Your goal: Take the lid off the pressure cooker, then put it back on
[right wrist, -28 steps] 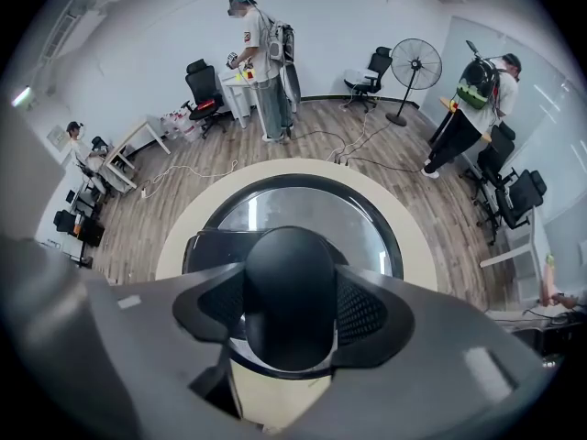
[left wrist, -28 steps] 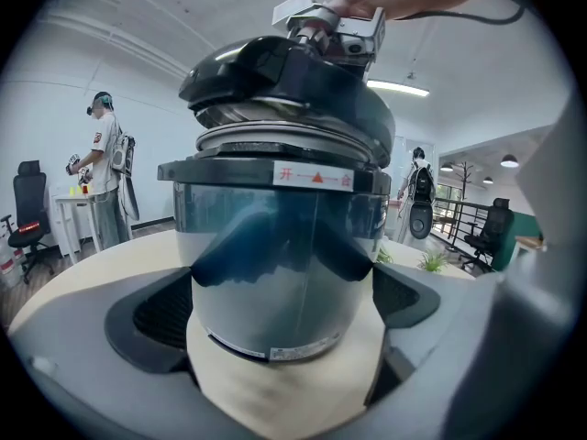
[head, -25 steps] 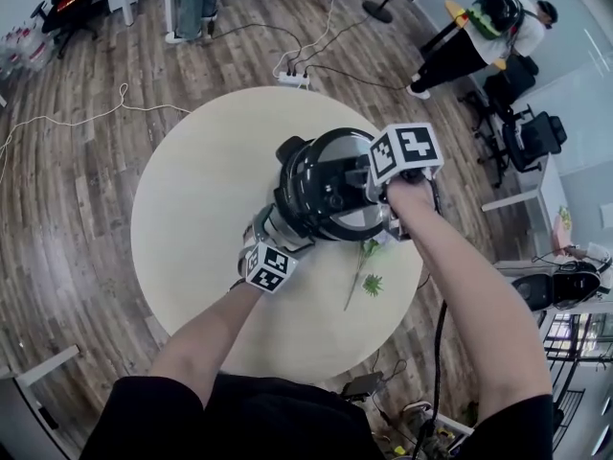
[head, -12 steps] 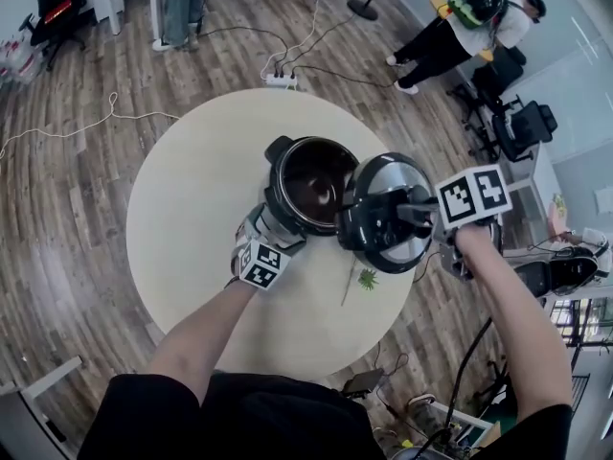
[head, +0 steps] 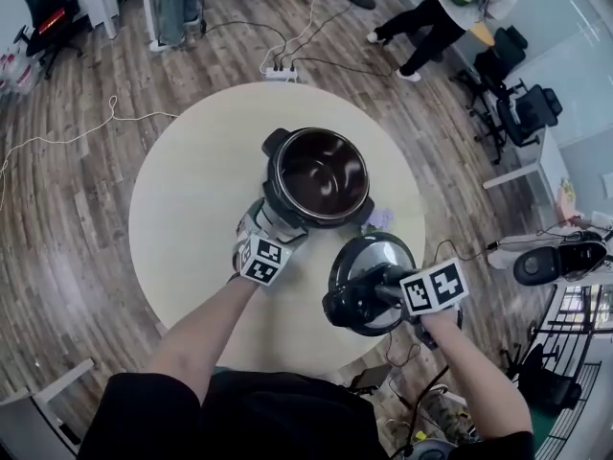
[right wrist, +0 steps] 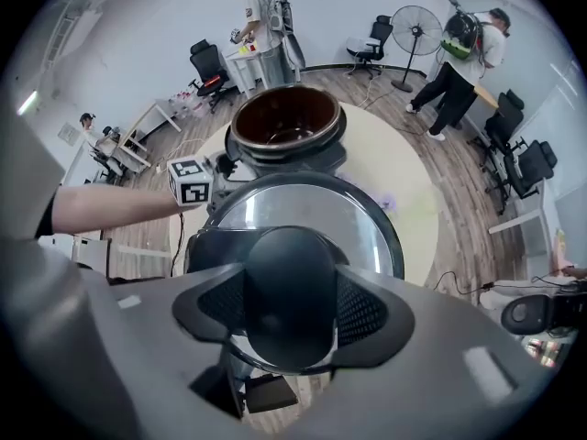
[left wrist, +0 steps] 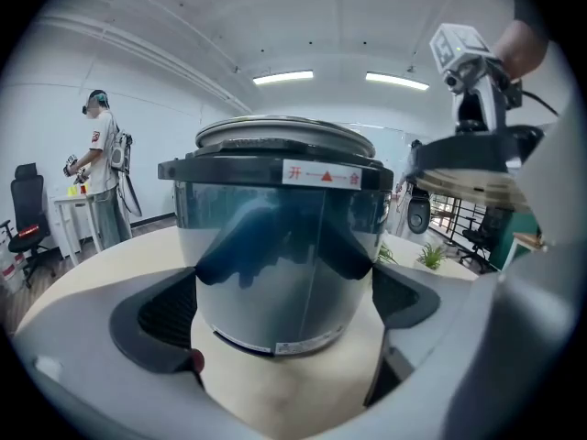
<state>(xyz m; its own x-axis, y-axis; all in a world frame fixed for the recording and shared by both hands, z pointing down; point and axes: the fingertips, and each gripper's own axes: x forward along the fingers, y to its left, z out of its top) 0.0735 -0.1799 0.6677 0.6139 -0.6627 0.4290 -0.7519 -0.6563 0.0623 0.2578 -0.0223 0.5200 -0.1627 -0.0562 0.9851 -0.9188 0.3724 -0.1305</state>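
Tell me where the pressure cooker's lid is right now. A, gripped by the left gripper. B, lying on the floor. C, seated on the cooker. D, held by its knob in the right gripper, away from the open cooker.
D: the right gripper has its jaws clamped on the lid's black knob, and the head view shows the lid clear of the open pressure cooker.

The pressure cooker (head: 319, 175) is silver, black-rimmed and dark brown inside; its lid (head: 369, 257) is silver and black; the table (head: 192, 209) is cream.
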